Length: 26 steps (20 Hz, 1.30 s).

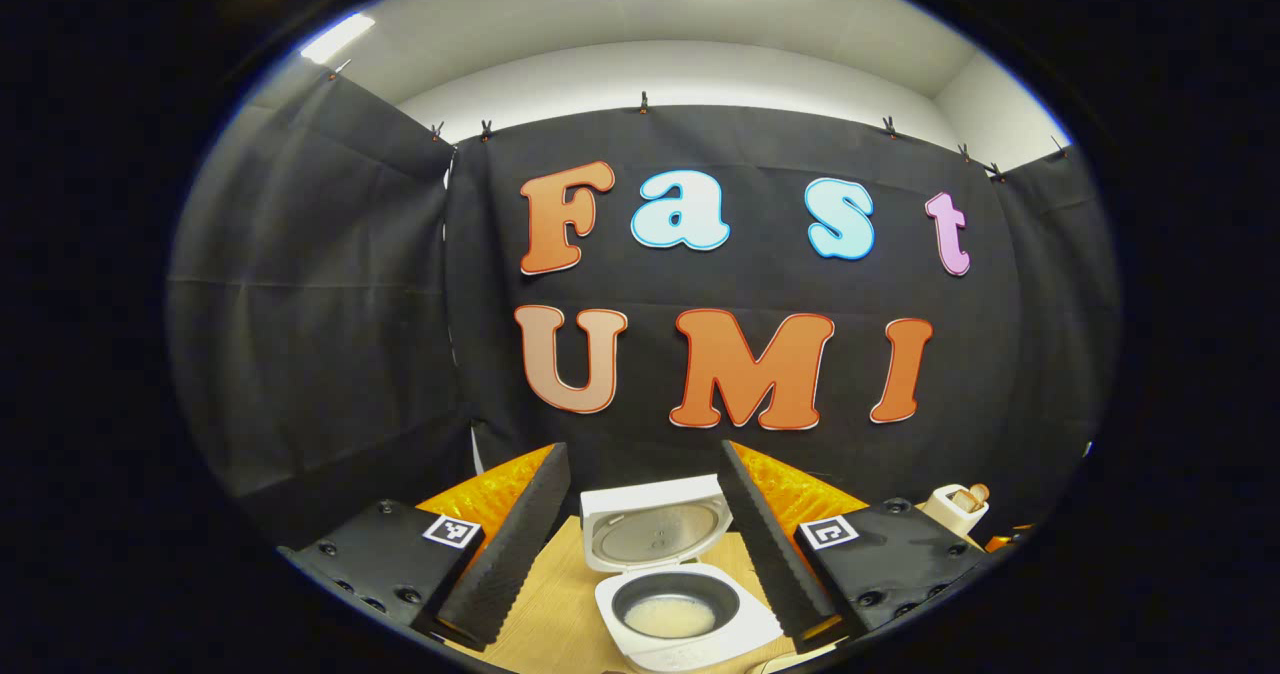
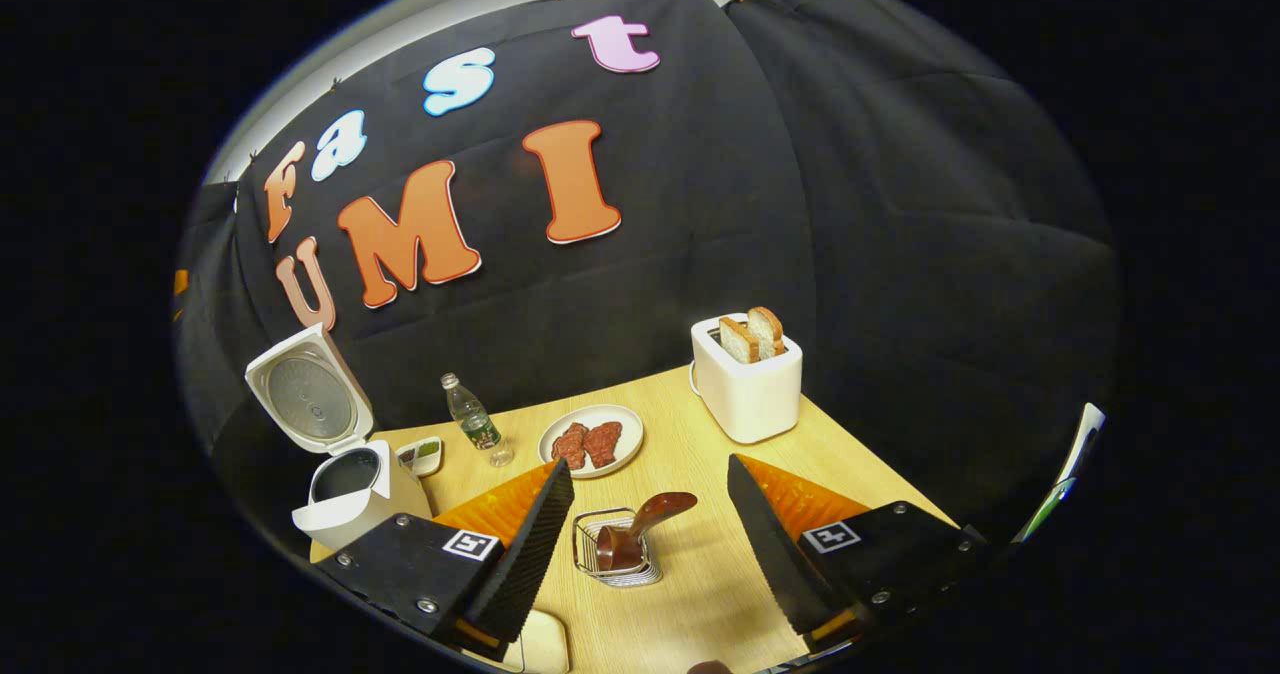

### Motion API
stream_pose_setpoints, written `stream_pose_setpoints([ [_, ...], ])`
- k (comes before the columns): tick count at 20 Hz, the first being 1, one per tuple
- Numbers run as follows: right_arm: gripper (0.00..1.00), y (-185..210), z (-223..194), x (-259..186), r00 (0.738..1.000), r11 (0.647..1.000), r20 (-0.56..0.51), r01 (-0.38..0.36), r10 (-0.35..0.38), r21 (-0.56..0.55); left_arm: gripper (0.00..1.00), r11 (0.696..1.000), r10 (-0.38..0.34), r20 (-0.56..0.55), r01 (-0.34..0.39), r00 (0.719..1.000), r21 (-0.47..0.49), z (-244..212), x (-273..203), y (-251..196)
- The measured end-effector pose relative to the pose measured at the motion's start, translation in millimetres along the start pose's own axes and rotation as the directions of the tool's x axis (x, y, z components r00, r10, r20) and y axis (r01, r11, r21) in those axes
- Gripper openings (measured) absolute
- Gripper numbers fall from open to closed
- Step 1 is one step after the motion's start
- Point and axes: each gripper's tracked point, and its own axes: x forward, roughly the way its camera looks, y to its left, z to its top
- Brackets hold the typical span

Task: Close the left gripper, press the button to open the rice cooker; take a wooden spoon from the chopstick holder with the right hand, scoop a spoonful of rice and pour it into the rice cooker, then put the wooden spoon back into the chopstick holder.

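The white rice cooker (image 1: 690,639) stands open on the wooden table, its lid (image 1: 650,529) raised and pale rice (image 1: 670,616) lying in the dark inner pot. My left gripper (image 1: 640,449) is open just above and in front of it, with nothing between its fingers. In the right gripper view the same cooker (image 2: 350,494) stands at the left with its lid up. A dark brown wooden spoon (image 2: 645,524) leans in the wire chopstick holder (image 2: 612,559) on the table. My right gripper (image 2: 648,462) is open above the holder, empty and clear of the spoon.
A white toaster (image 2: 748,389) with two bread slices stands at the back right. A plate of meat (image 2: 592,441), a water bottle (image 2: 475,422) and a small dish (image 2: 422,454) sit between it and the cooker. A pale object (image 2: 545,644) lies at the near edge.
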Motion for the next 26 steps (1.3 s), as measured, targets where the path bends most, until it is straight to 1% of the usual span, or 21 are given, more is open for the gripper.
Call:
stream_pose_setpoints([
  [2, 0.95, -5.6, -1.0, -5.6, 1.0, 1.0, 0.002, 0.021, -0.021, -0.02, 1.0, 0.999, -0.031, 0.019, 0.031, 0.999, -0.013, 16.4, 35.5, -5.0],
  [4, 0.95, -6.5, -3.3, -13.7, 1.0, 0.999, -0.004, 0.03, -0.031, -0.01, 1.0, 0.999, -0.035, 0.027, 0.036, 0.999, -0.023, 25.1, 75.8, -1.9],
  [6, 0.95, -7.7, -6.2, -19.6, 0.999, 0.999, -0.016, 0.044, -0.044, 0.001, 1.0, 0.999, -0.035, -0.007, 0.035, 0.999, -0.006, 19.2, 113.1, -3.3],
  [9, 0.95, -17.2, -3.3, -27.6, 0.997, 0.997, -0.006, 0.079, -0.079, -0.003, 1.0, 0.999, -0.037, -0.05, 0.038, 0.998, 0.019, 8.7, 163.0, -8.1],
  [11, 0.95, -21.5, 0.7, -33.9, 0.995, 0.995, 0.0, 0.101, -0.101, 0.011, 1.0, 0.998, -0.051, -0.088, 0.054, 0.995, 0.032, -11.1, 193.2, -11.4],
  [13, 0.95, -27.6, 4.8, -38.7, 0.992, 0.992, 0.005, 0.127, -0.127, 0.022, 1.0, 0.998, -0.05, -0.152, 0.053, 0.987, 0.015, -41.0, 217.9, -9.0],
  [17, 0.95, -34.1, 17.4, -48.4, 0.985, 0.985, 0.036, 0.167, -0.168, 0.031, 1.0, 1.0, -0.025, -0.247, 0.028, 0.969, 0.006, -99.6, 252.9, 3.8],
  [20, 0.95, -36.5, 30.1, -54.3, 0.98, 0.982, 0.062, 0.188, -0.189, 0.016, 1.0, 1.0, -0.029, -0.303, 0.028, 0.953, -0.007, -134.3, 263.0, 6.0],
  [23, 0.95, -32.5, 56.6, -63.5, 0.975, 0.981, 0.117, 0.192, -0.188, -0.028, 1.0, 0.999, -0.037, -0.329, 0.034, 0.944, -0.016, -151.0, 266.0, 5.9],
  [25, 0.95, -27.1, 77.1, -70.7, 0.974, 0.981, 0.149, 0.184, -0.174, -0.058, 1.0, 1.0, -0.016, -0.347, 0.016, 0.938, -0.003, -161.1, 267.0, 12.5],
  [26, 0.95, -23.3, 88.2, -74.3, 0.973, 0.982, 0.163, 0.177, -0.164, -0.069, 1.0, 1.0, -0.016, -0.356, 0.014, 0.934, -0.01, -165.5, 267.3, 13.4],
])
